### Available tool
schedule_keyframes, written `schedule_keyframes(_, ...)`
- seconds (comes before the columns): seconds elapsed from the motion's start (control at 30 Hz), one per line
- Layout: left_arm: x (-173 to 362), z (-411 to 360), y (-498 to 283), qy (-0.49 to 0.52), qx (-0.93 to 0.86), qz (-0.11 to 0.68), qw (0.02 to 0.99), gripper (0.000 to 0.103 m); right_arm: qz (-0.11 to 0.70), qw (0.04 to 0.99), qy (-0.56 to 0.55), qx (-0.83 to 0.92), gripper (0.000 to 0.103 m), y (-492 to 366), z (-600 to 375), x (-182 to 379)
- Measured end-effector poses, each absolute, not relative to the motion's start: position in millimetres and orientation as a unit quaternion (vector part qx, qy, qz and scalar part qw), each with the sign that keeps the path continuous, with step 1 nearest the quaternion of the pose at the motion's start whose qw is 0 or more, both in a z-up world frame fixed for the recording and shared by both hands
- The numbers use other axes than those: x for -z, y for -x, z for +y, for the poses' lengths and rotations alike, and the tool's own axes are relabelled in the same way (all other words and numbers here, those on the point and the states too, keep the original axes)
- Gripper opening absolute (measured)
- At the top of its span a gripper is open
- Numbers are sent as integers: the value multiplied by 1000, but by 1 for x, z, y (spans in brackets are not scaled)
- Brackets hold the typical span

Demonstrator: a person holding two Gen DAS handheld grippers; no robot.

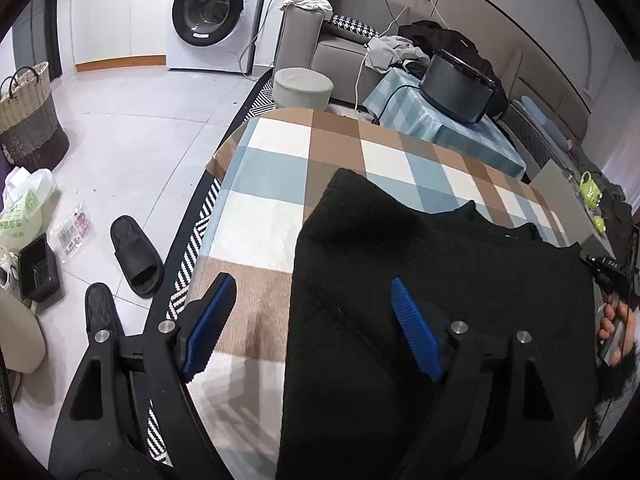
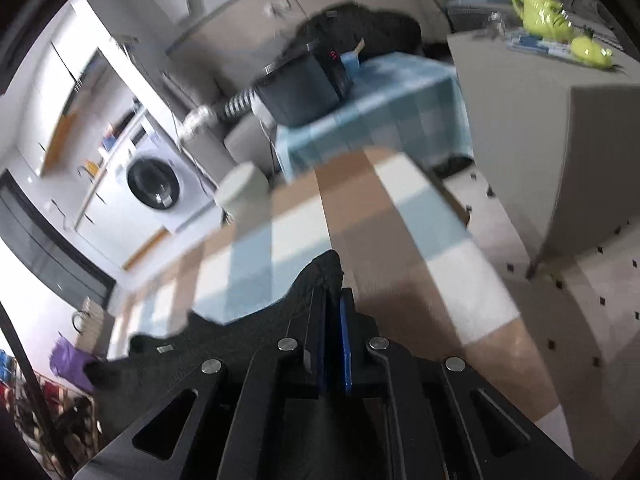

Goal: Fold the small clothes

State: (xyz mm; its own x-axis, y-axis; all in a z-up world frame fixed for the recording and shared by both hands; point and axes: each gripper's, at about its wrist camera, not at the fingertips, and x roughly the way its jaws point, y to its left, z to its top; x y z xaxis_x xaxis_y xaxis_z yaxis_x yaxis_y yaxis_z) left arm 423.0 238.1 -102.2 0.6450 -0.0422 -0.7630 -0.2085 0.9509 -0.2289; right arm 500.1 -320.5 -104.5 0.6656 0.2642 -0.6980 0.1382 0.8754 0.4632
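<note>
A black knitted garment (image 1: 432,280) lies spread on the table with the checked brown, blue and white cloth (image 1: 272,184). My left gripper (image 1: 312,292) is open over the garment's left edge, one blue pad over the cloth and the other over the black fabric. My right gripper (image 2: 334,304) is shut on a corner of the black garment (image 2: 316,280) and holds it lifted above the table (image 2: 400,220). The right wrist view is blurred by motion. The right gripper also shows at the right edge of the left wrist view (image 1: 608,276).
A black appliance (image 1: 456,84) stands on a blue-checked table behind. A round grey stool (image 1: 303,88), sofa and washing machine (image 1: 212,12) lie beyond. Slippers (image 1: 136,256), a basket (image 1: 32,120) and bags are on the floor at left. Green teapots (image 2: 544,16) sit on a grey table.
</note>
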Motion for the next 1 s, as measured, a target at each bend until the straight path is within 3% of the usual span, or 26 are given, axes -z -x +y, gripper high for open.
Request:
schedule_keyframes(0.03,104,238,-427,147,-49,422,893,78,411,876,-251,-36,18,-501,-320,106)
schedule_keyframes(0.1,109,237,-437,142,-49,427,892,78,413,867,-274,-49,40,-498,-323,108)
schedule_keyframes(0.2,115,237,-455,141,-53,429,891,74,417,867,-269,-57,47,-489,-320,108)
schedule_keyframes(0.23,116,237,-459,144,-51,427,891,68,421,865,-265,-61,47,-486,-319,108)
schedule_keyframes(0.3,118,236,-467,149,-42,417,895,34,423,865,-260,-68,49,-478,-316,108)
schedule_keyframes(0.37,117,234,-472,151,-32,406,901,10,427,866,-250,-69,50,-470,-314,107)
schedule_keyframes(0.43,111,232,-470,147,-26,386,910,7,430,867,-242,-68,50,-462,-314,107)
schedule_keyframes(0.57,101,248,-468,177,-45,358,916,7,428,868,-242,-67,50,-446,-317,105)
schedule_keyframes(0.73,106,265,-469,202,-81,383,897,8,436,863,-250,-56,50,-430,-322,103)
schedule_keyframes(0.83,103,264,-457,207,-66,389,895,19,437,860,-257,-61,50,-403,-323,101)
schedule_keyframes(0.9,97,261,-442,202,-64,390,896,38,440,857,-261,-60,50,-386,-323,101)
schedule_keyframes(1.0,87,256,-413,208,-62,385,897,55,444,851,-273,-59,52,-352,-324,105)
